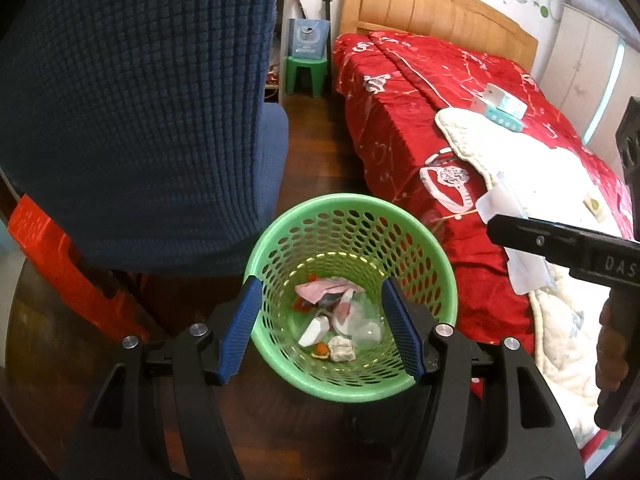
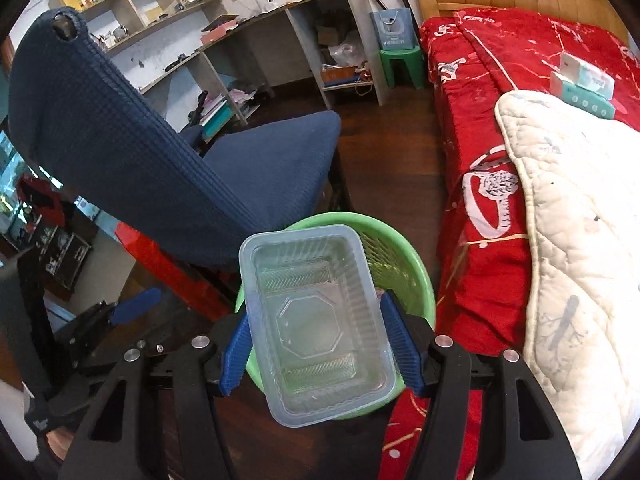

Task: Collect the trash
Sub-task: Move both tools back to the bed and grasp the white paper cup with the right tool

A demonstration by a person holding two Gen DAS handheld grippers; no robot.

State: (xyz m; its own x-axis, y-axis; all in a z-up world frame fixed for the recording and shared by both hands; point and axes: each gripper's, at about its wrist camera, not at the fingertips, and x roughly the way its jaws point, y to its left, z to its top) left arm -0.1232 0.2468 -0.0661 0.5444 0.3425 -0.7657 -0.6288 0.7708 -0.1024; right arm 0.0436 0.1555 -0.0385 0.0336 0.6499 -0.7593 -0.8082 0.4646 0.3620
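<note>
A green perforated trash basket [image 1: 434,268] stands on the dark wood floor between a blue chair and the bed; it also shows in the right wrist view [image 2: 404,264]. Crumpled paper, wrappers and clear plastic [image 1: 340,320] lie at its bottom. My left gripper [image 1: 322,332] is open, its blue pads on either side of the basket's near rim. My right gripper [image 2: 316,344] is shut on a clear plastic food container [image 2: 316,320] and holds it above the basket's near rim. In the left wrist view the right gripper's body [image 1: 560,240] reaches in from the right with the container [image 1: 508,204] at its tip.
A blue fabric chair [image 2: 168,148] stands left of the basket, a red stool [image 1: 64,276] beside it. A bed with a red quilt [image 1: 404,120] and a white blanket [image 2: 580,220] lies to the right. A green stool with a bag [image 1: 306,68] and desk shelves [image 2: 240,40] stand behind.
</note>
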